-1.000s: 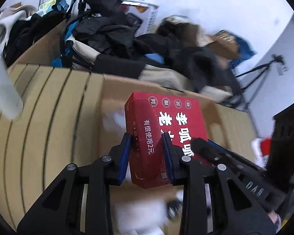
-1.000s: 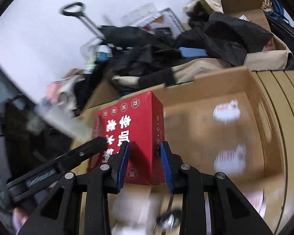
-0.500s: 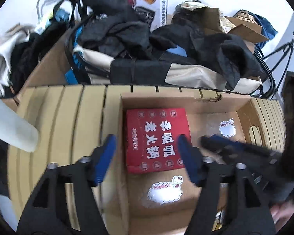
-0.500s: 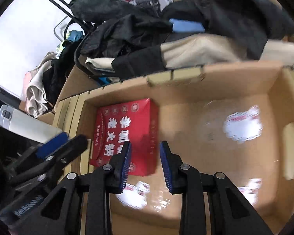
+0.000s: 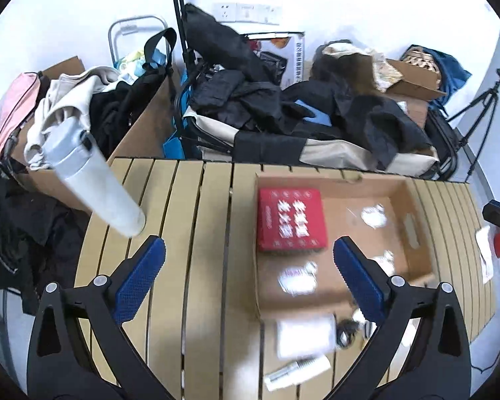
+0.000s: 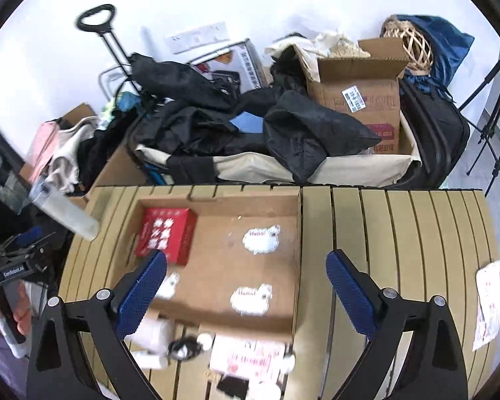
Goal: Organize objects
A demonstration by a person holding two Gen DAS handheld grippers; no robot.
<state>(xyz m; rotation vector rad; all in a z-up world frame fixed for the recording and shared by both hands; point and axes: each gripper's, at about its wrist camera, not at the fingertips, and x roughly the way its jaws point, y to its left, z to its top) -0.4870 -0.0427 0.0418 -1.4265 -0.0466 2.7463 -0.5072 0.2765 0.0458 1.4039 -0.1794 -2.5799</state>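
Note:
A red box with white characters lies flat in the far left corner of an open, shallow cardboard carton on a slatted table. In the right wrist view the red box sits in the same corner of the carton. My left gripper hovers high above the carton's left edge, jaws opening wide with nothing between them. Above the carton's middle, my right gripper has its jaws opening wide, gripping nothing.
White packets and a black cord lie on the table in front of the carton. A white bottle stands at the slatted table's left edge, a paper sheet at its right. Bags, clothes and boxes pile up behind.
Both grippers let go of the red box, spread wide and rose away from it. The box went from held upright to lying flat in the carton's corner.

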